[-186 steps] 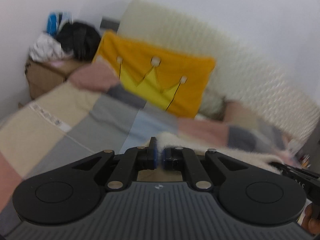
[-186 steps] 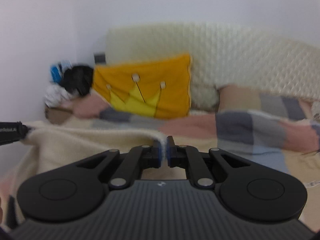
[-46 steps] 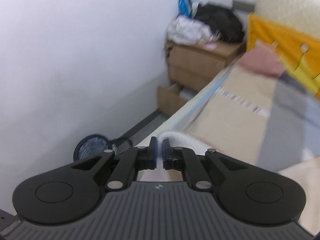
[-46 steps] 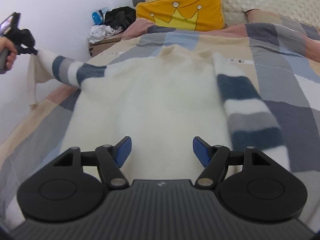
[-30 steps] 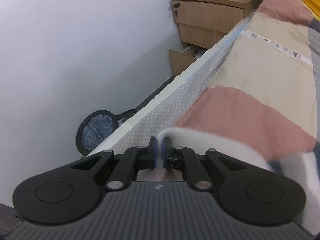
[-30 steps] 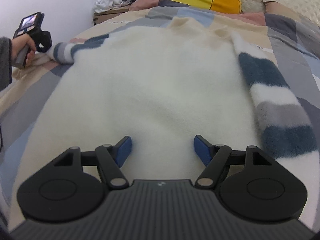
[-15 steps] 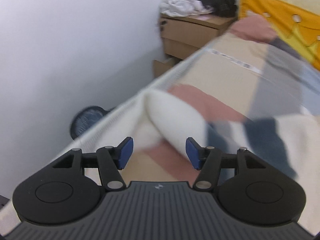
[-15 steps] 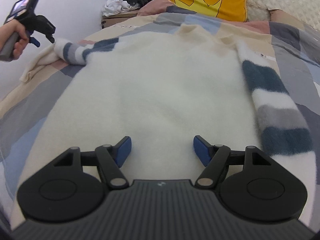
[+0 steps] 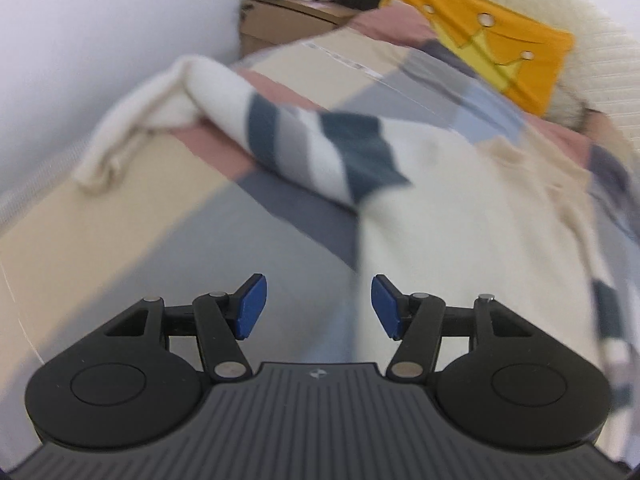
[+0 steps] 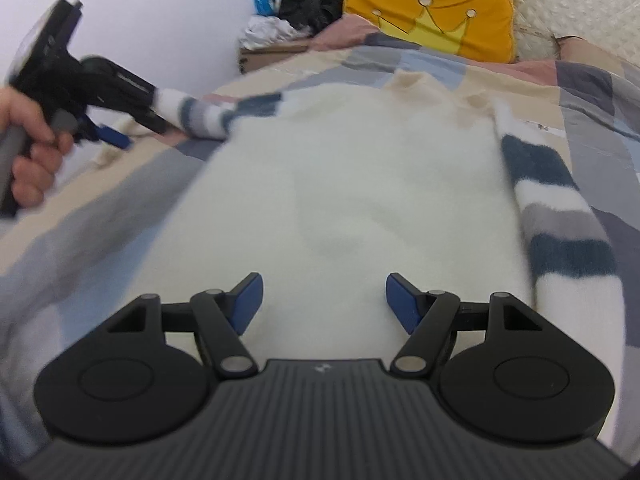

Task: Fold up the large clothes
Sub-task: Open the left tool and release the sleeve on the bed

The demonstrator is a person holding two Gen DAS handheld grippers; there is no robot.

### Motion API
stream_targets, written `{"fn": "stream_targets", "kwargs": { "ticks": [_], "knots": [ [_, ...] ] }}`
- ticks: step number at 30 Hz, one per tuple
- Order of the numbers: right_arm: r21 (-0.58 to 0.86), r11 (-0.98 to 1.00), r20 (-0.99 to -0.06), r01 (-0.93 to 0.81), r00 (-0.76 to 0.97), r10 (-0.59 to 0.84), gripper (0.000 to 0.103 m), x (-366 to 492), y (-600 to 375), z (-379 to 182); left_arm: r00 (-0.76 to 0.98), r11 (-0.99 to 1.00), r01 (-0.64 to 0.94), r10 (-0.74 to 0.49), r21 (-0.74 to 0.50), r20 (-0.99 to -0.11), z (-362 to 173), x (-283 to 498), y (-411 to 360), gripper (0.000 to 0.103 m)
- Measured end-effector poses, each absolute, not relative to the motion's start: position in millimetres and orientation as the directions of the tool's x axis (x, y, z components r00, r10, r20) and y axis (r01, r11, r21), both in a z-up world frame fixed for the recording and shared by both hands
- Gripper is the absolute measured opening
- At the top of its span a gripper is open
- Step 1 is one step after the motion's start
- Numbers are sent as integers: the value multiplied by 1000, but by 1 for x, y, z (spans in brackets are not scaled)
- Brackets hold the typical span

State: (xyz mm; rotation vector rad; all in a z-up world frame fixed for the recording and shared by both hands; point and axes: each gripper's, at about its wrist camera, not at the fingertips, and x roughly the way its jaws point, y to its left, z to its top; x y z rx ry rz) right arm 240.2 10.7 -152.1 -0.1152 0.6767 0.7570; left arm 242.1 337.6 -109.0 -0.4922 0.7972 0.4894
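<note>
A cream sweater (image 10: pixel 360 184) lies flat on the bed with its collar towards the pillow. Its left sleeve (image 9: pixel 304 136), striped navy and grey, stretches out to the bed's left edge, and the cuff (image 9: pixel 132 120) lies crumpled there. The right sleeve (image 10: pixel 560 220) runs down along the body. My left gripper (image 9: pixel 318 308) is open and empty, hovering over the quilt beside the sweater's left side. In the right wrist view the left gripper (image 10: pixel 132 130) shows blurred, in a hand (image 10: pixel 32 152). My right gripper (image 10: pixel 324 304) is open above the sweater's lower middle.
A patchwork quilt (image 10: pixel 100 200) covers the bed. A yellow crown pillow (image 10: pixel 432 20) leans on the padded headboard (image 10: pixel 580 0). A wooden nightstand (image 9: pixel 288 20) piled with clothes stands at the far left corner. A white wall (image 9: pixel 100 20) runs close along the bed's left edge.
The left gripper opened and let go of the sleeve cuff, which now lies on the bed, then swung back towards the sweater body. The right gripper stayed open and shifted slightly.
</note>
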Motion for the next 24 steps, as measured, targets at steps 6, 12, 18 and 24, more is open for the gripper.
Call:
{"fn": "stream_targets", "kwargs": {
  "ticks": [6,12,18,24],
  "knots": [
    [184,680,-602,-710,465,649,70,209,7,-147,646,756,-524,52,-392,-762,-121,192,293,64],
    [274,622,-605,-734,371,704,70,193,9,-145,668,766,-495,34,-411,-743,-135,165,274,63],
    [290,548,-664,-785,248,706,70,180,34,-159,680,722,-516,18,-461,-733,-153,162,289,60],
    [208,499,-728,-842,208,654,72,170,63,-174,682,670,-551,17,-498,-731,-167,161,305,59]
  ]
}}
